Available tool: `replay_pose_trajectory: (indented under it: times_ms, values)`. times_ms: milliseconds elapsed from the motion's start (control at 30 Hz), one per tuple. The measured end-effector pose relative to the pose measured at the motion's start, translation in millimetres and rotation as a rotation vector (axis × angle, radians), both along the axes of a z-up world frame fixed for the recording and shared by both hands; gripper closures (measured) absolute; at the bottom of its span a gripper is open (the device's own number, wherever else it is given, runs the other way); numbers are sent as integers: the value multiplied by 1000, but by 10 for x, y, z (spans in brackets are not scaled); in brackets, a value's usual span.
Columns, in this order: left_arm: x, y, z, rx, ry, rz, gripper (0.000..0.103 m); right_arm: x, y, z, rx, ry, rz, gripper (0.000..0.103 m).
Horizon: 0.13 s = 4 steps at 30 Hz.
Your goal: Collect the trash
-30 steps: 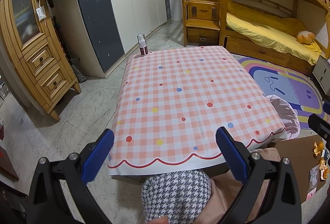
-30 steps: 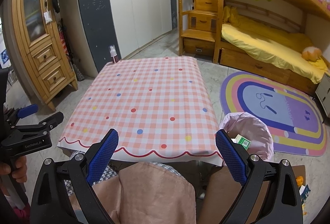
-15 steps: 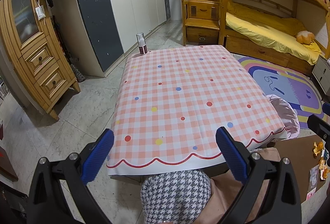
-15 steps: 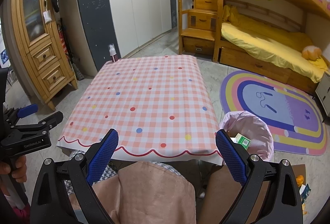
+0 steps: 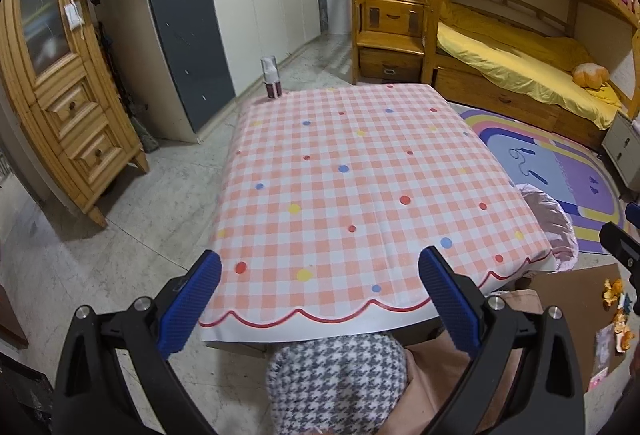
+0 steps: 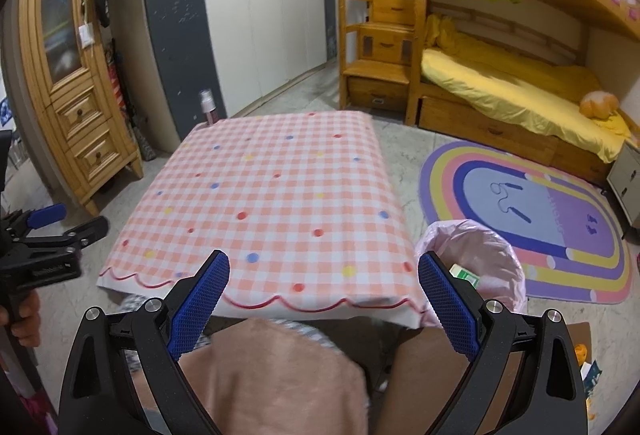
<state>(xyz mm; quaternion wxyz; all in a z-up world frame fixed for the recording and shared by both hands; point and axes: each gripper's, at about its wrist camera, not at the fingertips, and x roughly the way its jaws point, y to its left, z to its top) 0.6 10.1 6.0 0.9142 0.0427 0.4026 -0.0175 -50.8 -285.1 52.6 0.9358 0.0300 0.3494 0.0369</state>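
currently both claws idle over the lap at the near table edge: left gripper (image 5: 318, 301) and right gripper (image 6: 322, 301) spread wide, nothing held. checked tablecloth (image 5: 360, 195) bare except a small bottle (image 5: 271, 78) at the far left corner. pink-lined bin (image 6: 476, 255) on the floor just right of the table, a green carton (image 6: 464, 272) inside. orange scraps (image 5: 614, 293) lie on cardboard further right. risk, judged: scraps look small and flat, so pads may slide off or drag the cardboard.
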Motion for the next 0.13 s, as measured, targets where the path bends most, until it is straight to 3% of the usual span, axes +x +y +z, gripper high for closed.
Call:
replay_pose_trajectory:
  times_ms: [133]
  values:
    - [57,-43,-124,8,17,-10,7,-37,-585,-389,-35,12,-135,7]
